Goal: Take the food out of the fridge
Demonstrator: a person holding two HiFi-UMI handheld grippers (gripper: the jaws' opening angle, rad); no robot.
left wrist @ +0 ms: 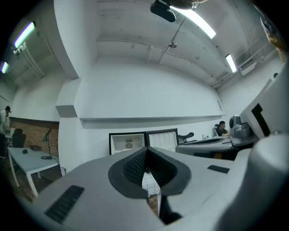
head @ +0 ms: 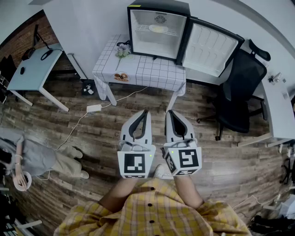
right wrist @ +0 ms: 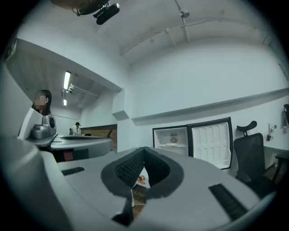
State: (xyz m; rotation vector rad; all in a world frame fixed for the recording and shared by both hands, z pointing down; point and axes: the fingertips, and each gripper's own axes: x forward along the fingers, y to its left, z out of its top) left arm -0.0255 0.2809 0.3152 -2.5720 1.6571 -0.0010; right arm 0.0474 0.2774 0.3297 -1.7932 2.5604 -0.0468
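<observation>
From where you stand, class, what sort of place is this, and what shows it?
Probably an office or lab workroom: a light desk, a black office chair, and a mini fridge standing open on a cloth-covered table.

An office: white desks [head: 32, 73] along the walls, a black swivel chair [head: 242, 78], a brick wall [head: 18, 39], strip lights [left wrist: 198, 20] overhead, a plank floor [head: 221, 152], a small fridge [head: 156, 8] at the back

One fridge [head: 159, 5], two plates [head: 158, 28] [head: 121, 77], one checked table [head: 152, 69], two desks [head: 34, 69] [head: 279, 106], one office chair [head: 239, 92], two claws [head: 146, 111] [head: 169, 111]
</observation>
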